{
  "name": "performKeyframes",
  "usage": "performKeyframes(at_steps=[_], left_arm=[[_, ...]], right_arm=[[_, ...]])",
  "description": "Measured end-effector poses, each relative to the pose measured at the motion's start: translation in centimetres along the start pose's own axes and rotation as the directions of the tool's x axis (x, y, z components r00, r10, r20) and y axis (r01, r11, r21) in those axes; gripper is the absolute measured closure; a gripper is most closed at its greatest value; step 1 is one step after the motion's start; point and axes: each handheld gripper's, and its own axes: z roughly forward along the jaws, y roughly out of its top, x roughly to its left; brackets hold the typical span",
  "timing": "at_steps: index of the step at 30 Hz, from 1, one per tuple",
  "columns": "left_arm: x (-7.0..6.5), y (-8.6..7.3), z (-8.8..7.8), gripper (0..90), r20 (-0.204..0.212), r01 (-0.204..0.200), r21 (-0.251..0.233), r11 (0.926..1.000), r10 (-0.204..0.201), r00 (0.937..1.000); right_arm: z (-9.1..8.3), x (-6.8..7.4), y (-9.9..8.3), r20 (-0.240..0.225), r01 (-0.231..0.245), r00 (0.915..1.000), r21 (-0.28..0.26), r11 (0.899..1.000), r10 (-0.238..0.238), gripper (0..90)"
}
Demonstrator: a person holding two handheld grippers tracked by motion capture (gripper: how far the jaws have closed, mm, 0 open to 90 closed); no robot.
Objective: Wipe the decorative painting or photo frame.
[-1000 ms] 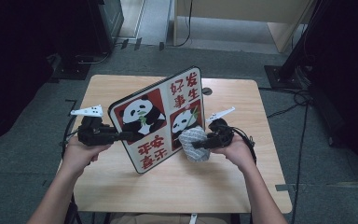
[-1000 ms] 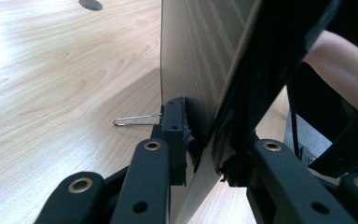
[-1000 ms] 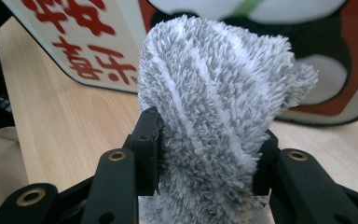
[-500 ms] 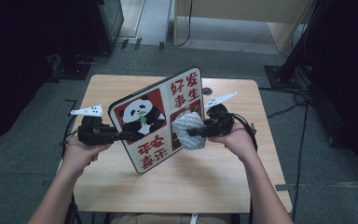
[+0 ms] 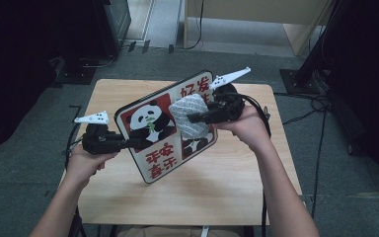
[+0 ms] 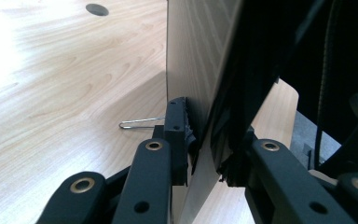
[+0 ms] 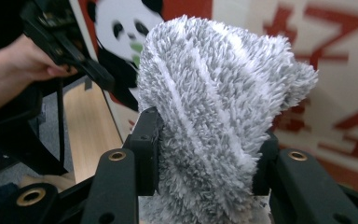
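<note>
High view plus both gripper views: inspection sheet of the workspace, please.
Surface: light wooden table, a round hole near its far edge.
Job's things: red-and-white panda picture board held tilted above the table; grey fluffy cloth pressed on its face.
Clutter: thin wire clip lying on the table.
Grippers: left gripper clamps the board's edge; right gripper grips the cloth.
Cables: black cable on the floor at the right.
Surroundings: grey floor, dark stands.

Right gripper (image 5: 193,118) and grey cloth (image 5: 189,115) now higher up the panda board (image 5: 163,153).
</note>
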Motion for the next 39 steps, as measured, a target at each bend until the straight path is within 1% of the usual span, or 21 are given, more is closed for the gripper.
performKeyframes(at_steps=[6,9,14,16,22,30,39], left_arm=[[-0.1,-0.1,0.0,76.6,-0.004,-0.010,-0.009,0.9999,0.010,0.9999],[-0.1,-0.1,0.0,76.5,-0.005,-0.016,-0.010,0.9998,0.016,0.9999],[-0.1,-0.1,0.0,76.5,-0.003,-0.011,-0.004,0.9999,0.011,0.9999],[0.0,-0.1,0.0,76.9,-0.005,-0.002,-0.007,1.0000,0.002,1.0000],[-0.1,0.0,-0.1,77.7,-0.015,-0.010,-0.006,0.9999,0.009,0.9998],[0.0,0.0,-0.1,77.7,-0.009,-0.009,-0.004,1.0000,0.009,0.9999],[0.1,0.0,-0.1,77.6,-0.006,-0.010,-0.004,0.9999,0.010,0.9999]], right_arm=[[-0.3,0.6,2.3,0.002,0.024,0.9997,-0.009,1.000,-0.024,57.8],[-0.5,0.8,3.1,0.002,0.035,0.9994,-0.015,0.999,-0.035,57.8],[-0.6,0.9,4.2,0.012,0.036,0.9993,-0.025,0.999,-0.035,57.8],[-0.6,0.8,4.3,0.013,0.035,0.9993,-0.023,0.999,-0.035,57.8],[-0.3,0.5,4.2,0.011,0.028,0.9995,-0.019,0.999,-0.028,57.8],[0.0,0.4,3.9,0.009,0.026,0.9996,-0.012,1.000,-0.025,58.0],[0.4,0.1,3.2,0.004,0.013,0.9999,-0.005,1.000,-0.013,58.2]])
